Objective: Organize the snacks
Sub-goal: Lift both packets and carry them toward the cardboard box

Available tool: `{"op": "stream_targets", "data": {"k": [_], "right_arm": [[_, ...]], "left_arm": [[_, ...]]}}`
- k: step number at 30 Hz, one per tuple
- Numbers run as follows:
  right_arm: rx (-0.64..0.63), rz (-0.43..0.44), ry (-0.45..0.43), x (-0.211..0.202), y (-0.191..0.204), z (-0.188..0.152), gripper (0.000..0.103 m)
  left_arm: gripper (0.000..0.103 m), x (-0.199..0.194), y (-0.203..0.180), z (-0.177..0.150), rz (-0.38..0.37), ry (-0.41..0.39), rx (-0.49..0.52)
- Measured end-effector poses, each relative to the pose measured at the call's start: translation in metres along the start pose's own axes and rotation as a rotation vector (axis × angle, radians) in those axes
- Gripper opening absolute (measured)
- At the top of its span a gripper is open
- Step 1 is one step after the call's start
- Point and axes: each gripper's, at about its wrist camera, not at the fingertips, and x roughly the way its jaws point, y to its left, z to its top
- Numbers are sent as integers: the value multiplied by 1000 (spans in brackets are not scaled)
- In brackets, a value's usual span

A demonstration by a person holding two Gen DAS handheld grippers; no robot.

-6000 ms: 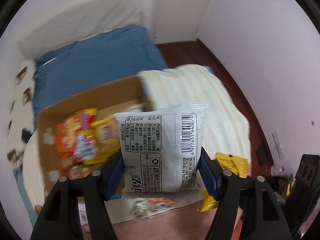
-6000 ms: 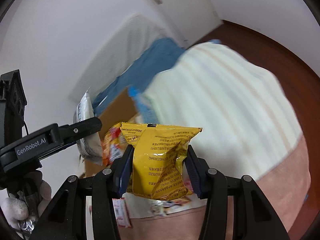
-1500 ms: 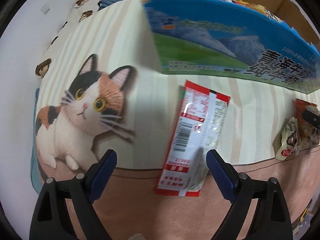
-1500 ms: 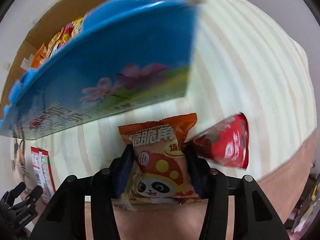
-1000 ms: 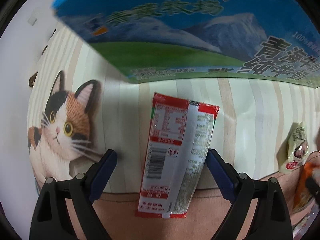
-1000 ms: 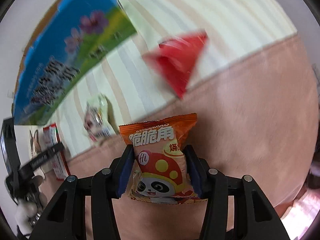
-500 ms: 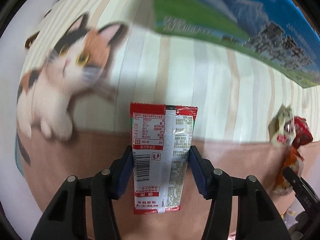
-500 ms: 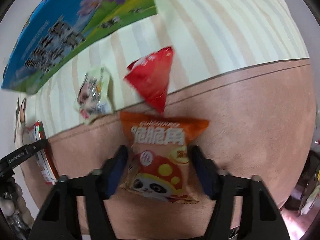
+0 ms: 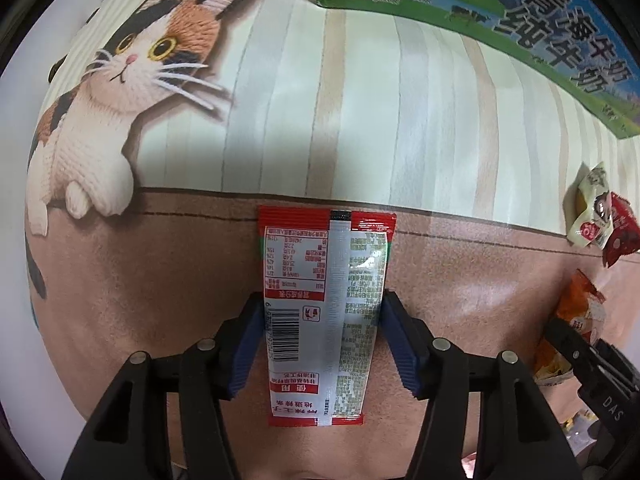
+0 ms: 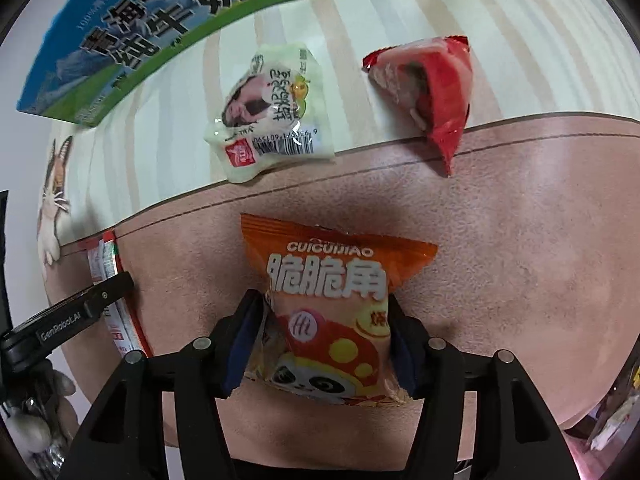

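Left gripper [image 9: 322, 334], opening, brackets the flat red-and-white sachet [image 9: 325, 312]; right gripper [image 10: 323, 340], opening, flanks the puffy orange panda bag [image 10: 332, 316].

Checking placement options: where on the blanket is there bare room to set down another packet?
Bare: the pink band right of the orange packet, and the striped stretch between the cat picture and the milk box. Crowded: the white packet and red packet by the box.
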Motion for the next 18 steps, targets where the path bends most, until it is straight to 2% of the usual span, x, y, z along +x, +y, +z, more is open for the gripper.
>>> {"op": "stream_targets", "data": {"k": [4,5,7,10,18], "right_arm": [[-35,-39,2,10,14,1,60],[-44,-44,-4,10,16,0,58],[-63,-45,-19,10,26,-4,55],[-67,-19,-29,10,44,-12,48],[-81,51,-62,-22,65,-22,47]], "left_arm": [[56,0,-11,-3,23,-5,16],[54,2,-28,-1,21,-12,9],[51,0,-35,-13,19,-12,4],[50,-7,-27,-22,4,-9,-5],[48,-40,-27,-33,-45,-33,4]]}}
